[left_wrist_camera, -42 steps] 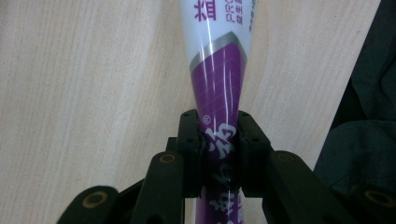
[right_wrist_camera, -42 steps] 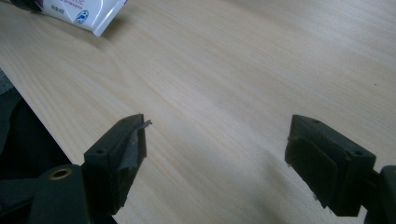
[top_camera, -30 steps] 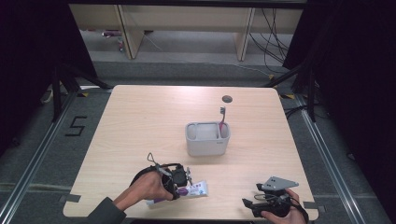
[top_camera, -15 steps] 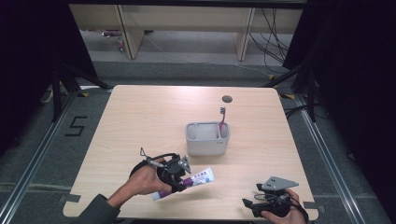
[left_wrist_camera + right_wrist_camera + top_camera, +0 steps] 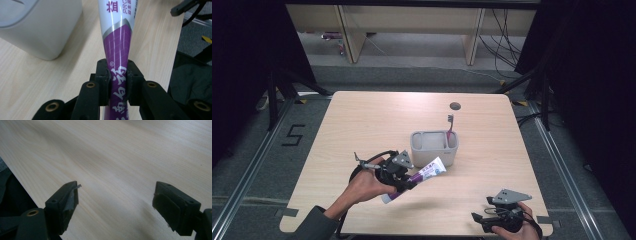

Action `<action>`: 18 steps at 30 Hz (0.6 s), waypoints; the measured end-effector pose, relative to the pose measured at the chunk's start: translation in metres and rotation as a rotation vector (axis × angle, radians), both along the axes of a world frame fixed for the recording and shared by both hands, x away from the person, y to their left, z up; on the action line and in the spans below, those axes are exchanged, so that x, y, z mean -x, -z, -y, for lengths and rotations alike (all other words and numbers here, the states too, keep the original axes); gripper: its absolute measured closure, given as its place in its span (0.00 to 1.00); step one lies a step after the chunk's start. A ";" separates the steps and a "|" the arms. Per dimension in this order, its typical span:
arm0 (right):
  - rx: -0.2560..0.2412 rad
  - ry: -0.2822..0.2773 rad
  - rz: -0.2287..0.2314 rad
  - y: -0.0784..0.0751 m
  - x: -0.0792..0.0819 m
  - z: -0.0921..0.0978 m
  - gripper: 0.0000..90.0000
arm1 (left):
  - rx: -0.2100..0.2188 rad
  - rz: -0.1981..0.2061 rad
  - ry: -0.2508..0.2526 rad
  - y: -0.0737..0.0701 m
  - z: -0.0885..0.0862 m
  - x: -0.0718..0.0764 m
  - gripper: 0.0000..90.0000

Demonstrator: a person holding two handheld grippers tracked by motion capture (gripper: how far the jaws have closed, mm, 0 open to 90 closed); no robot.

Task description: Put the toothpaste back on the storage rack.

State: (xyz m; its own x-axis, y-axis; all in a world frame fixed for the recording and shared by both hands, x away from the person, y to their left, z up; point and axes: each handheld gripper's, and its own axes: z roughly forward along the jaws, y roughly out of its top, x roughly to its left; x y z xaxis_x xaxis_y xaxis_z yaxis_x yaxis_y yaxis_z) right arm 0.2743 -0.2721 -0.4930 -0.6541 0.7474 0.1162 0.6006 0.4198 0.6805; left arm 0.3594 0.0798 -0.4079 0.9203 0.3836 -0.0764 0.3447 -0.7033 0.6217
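A grey holder (image 5: 434, 148) at mid-bench has a toothbrush (image 5: 449, 125) standing in its right compartment. The left tongs (image 5: 404, 178) clamp a purple-and-white toothpaste tube (image 5: 419, 176), its long axis slanting far-right toward the holder. The right tongs (image 5: 116, 202) gape empty, near-right.

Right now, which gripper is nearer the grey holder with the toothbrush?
Left. The left gripper, gripping the toothpaste tube, is just in front of the grey holder; the right gripper sits open near the table's front right edge.

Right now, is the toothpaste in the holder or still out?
Out. The left gripper holds the toothpaste tilted beside the holder, above the table.
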 end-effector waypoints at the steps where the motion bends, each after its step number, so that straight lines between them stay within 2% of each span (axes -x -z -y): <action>1: 0.001 0.002 0.001 0.000 0.000 0.000 0.23 | 0.014 0.006 -0.001 -0.002 -0.001 -0.001 0.84; 8: 0.005 0.000 0.011 0.000 -0.001 0.001 0.23 | 0.101 0.047 -0.049 -0.015 -0.001 -0.006 0.84; 11: 0.004 0.001 0.011 0.000 -0.001 0.001 0.23 | 0.162 0.059 -0.078 -0.021 -0.002 -0.010 0.84; 14: 0.010 -0.005 0.013 0.000 -0.001 0.002 0.23 | 0.190 0.095 -0.111 -0.028 -0.002 -0.014 0.84; 18: 0.010 -0.006 0.019 0.001 -0.002 0.003 0.23 | 0.235 0.121 -0.133 -0.037 -0.002 -0.020 0.84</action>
State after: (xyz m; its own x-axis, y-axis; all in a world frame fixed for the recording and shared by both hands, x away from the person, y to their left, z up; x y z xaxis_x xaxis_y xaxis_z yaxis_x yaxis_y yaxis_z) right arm 0.2760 -0.2746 -0.4939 -0.6609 0.7443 0.0960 0.5847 0.4306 0.6876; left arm 0.3797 0.0819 -0.3712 0.8710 0.4861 -0.0706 0.3378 -0.4884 0.8046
